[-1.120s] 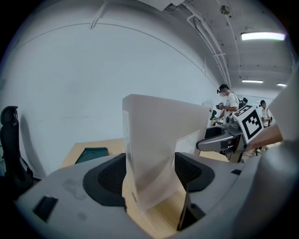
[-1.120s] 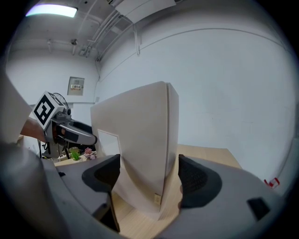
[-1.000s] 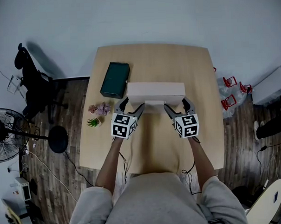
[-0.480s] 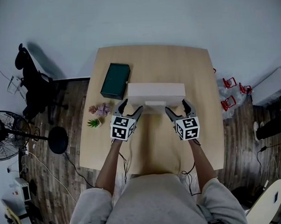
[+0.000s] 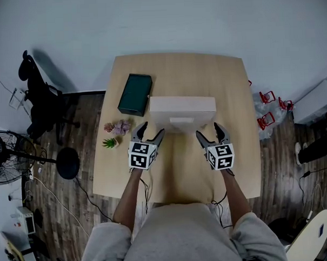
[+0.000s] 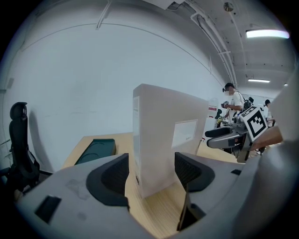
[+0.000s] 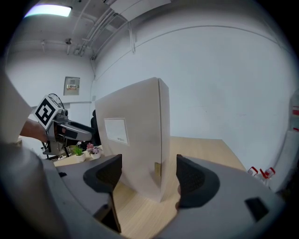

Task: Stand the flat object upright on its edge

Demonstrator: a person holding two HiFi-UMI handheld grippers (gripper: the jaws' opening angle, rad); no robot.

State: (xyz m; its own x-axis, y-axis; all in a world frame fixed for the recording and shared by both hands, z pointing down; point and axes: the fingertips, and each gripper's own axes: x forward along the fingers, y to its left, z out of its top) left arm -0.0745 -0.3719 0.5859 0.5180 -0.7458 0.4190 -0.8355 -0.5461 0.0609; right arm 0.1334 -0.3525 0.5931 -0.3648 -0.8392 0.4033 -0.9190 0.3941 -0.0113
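A flat white box (image 5: 182,111) with a small label stands upright on its long edge in the middle of the wooden table (image 5: 176,170). It shows as a tall slab in the left gripper view (image 6: 163,140) and the right gripper view (image 7: 135,140). My left gripper (image 5: 148,134) is open just short of the box's left end, not touching it. My right gripper (image 5: 212,132) is open near the box's right end, also apart from it. In each gripper view the box end stands beyond the spread jaws.
A dark green box (image 5: 134,94) lies flat at the table's back left. Two small potted plants (image 5: 115,133) sit at the left edge. A chair (image 5: 37,95) and a fan (image 5: 8,161) stand on the floor to the left. People stand far off (image 6: 233,100).
Both grippers have drawn back toward me, away from the box ends, with jaws open. The box stays standing on its edge.
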